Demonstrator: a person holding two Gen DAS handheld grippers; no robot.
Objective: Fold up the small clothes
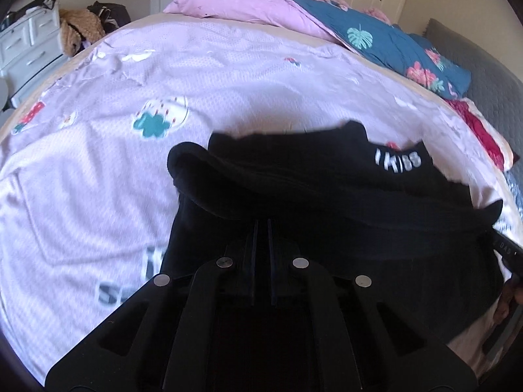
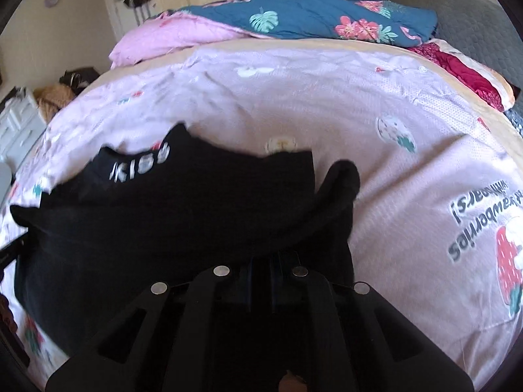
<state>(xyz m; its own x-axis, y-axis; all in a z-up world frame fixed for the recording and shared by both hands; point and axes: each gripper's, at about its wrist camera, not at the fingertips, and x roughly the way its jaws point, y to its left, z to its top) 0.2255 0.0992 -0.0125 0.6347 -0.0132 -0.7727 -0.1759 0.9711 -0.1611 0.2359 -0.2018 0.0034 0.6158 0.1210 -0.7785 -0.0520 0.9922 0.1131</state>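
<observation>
Black garment (image 1: 327, 196), small and dark with white lettering (image 1: 397, 160) near one edge, lies spread on the bed's pale lilac printed sheet (image 1: 114, 179), toward the near edge of the bed. Both grippers are on it now. The left gripper (image 1: 262, 225) has its two fingers pressed together, with a thick fold of the black cloth bunched over the tips; it looks like it is pinching that fold, though the tips themselves are buried in dark fabric and hard to make out. Same story on the other side: the right gripper (image 2: 262, 256) has its jaws closed up tight at the garment's opposite side, cloth heaped over the fingertips, a rounded hump of fabric rising just beyond them.

From the right wrist view the lettering sits over toward the left end of the garment, away from that gripper. The cloth between the two grippers is raised in a rolled ridge rather than lying flat.

Beyond it the sheet is bare and wrinkled, printed with clouds and a strawberry (image 2: 508, 254). Along the bed's far edge a pink and blue floral quilt (image 1: 376, 32) is piled up, and a red cloth (image 2: 464, 75) lies at the far right corner beside the grey headboard (image 2: 457, 9).
</observation>
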